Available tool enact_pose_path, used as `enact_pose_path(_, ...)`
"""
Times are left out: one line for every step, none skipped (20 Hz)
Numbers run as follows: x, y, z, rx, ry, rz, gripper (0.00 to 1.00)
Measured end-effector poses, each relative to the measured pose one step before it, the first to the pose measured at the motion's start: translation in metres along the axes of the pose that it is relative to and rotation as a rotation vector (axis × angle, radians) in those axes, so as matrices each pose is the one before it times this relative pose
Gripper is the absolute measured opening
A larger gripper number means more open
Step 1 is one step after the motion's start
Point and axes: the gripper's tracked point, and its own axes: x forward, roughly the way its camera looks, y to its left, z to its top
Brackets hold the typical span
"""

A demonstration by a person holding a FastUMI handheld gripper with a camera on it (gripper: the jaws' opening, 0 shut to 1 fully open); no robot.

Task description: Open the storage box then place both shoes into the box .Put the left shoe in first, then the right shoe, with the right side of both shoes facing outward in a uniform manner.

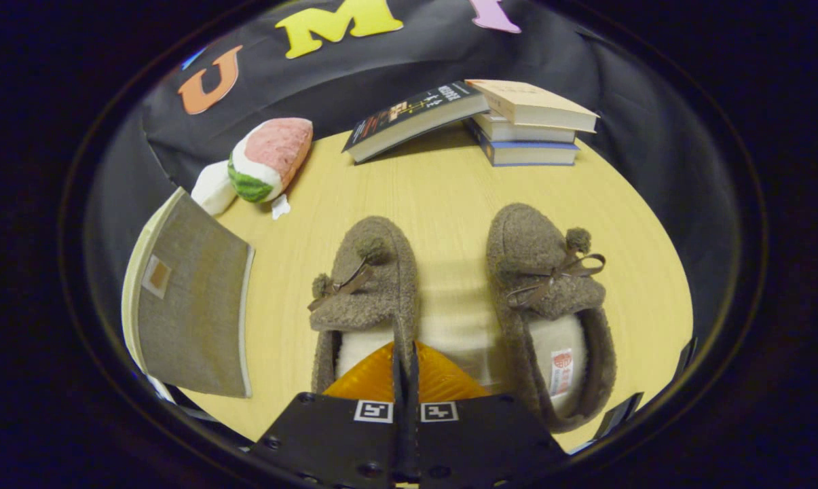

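On the pale wooden tabletop (442,197) my jaws (406,370) sit pinched on the left shoe's (368,285) inner collar to lift it first, the right shoe (544,285) just beside, the storage box (191,305) open leftward.

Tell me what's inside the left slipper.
Inside the left slipper a cream lining shows, with one orange finger of the gripper in it, shut on its side wall. The toe end is covered.

A staged booth: wooden table (449,197) against black cloth wall (395,61)
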Motion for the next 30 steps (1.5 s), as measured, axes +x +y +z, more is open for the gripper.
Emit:
enact_pose_path(-0.00713,0.00297,0.00215,0.02024,-0.00366,0.00744,0.00)
enact_pose_path(-0.00719,0.00324,0.00258,0.00816,-0.00659,0.00537,0.00)
enact_pose_path(-0.00785,0.00484,0.00234,0.00560,-0.00866,0.00919,0.00)
enact_pose_path(-0.00812,0.00615,0.00255,0.00460,-0.00981,0.00784,0.00)
enact_pose_path(-0.00948,0.00686,0.00427,0.01060,-0.01453,0.00895,0.00)
enact_pose_path(-0.00946,0.00828,0.00503,0.00728,-0.01380,0.00730,0.00)
enact_pose_path(-0.01003,0.00912,0.00592,0.00871,-0.01698,0.00877,0.00)
enact_pose_path(-0.00982,0.01092,0.00676,0.00996,-0.01639,0.01015,0.00)
enact_pose_path(-0.00932,0.01185,0.00690,0.00435,-0.01769,0.00998,0.00)
enact_pose_path(-0.00941,0.01431,0.00669,0.00238,-0.01954,0.01454,0.00)
enact_pose_path(-0.00907,0.01419,0.00573,0.00174,-0.01549,0.01244,0.00)
enact_pose_path(-0.00838,0.01589,0.00457,0.00347,-0.01527,0.01739,0.00)
enact_pose_path(-0.00776,0.01612,0.00534,0.00238,-0.01531,0.01620,0.00)
enact_pose_path(-0.00691,0.01642,0.00493,-0.00065,-0.01521,0.01645,0.00)
enact_pose_path(-0.00527,0.01595,0.00470,-0.00268,-0.01301,0.01340,0.00)
enact_pose_path(-0.00505,0.01680,0.00309,-0.00092,-0.00891,0.01506,0.00)
enact_pose_path(-0.00241,0.01567,0.00175,0.00220,-0.00785,0.01340,0.00)
enact_pose_path(-0.00091,0.01492,0.00148,0.00182,-0.00526,0.01212,0.00)
enact_pose_path(0.00100,0.01368,-0.00031,-0.00172,-0.00468,0.00789,0.00)
enact_pose_path(0.00138,0.01305,-0.00183,-0.00265,-0.00236,0.00638,0.00)
enact_pose_path(0.00234,0.01217,-0.00307,-0.00178,0.00387,0.00544,0.00)
enact_pose_path(0.00283,0.01181,-0.00509,-0.00050,0.00333,0.00607,0.00)
enact_pose_path(0.00402,0.01111,-0.00617,0.00065,0.00703,0.00439,0.00)
enact_pose_path(0.00481,0.00988,-0.00595,-0.00522,0.00909,0.00314,0.00)
enact_pose_path(0.00410,0.00858,-0.00541,-0.00691,0.00871,0.00231,0.00)
enact_pose_path(0.00583,0.00802,-0.00528,-0.00617,0.00696,0.00044,0.00)
enact_pose_path(0.00611,0.00713,-0.00621,-0.00440,0.00992,0.00190,0.00)
enact_pose_path(0.00598,0.00715,-0.00552,-0.00118,0.01236,0.00258,0.00)
enact_pose_path(0.00689,0.00703,-0.00610,-0.00408,0.01367,0.00034,0.00)
enact_pose_path(0.00605,0.00607,-0.00557,0.00032,0.01143,-0.00038,0.00)
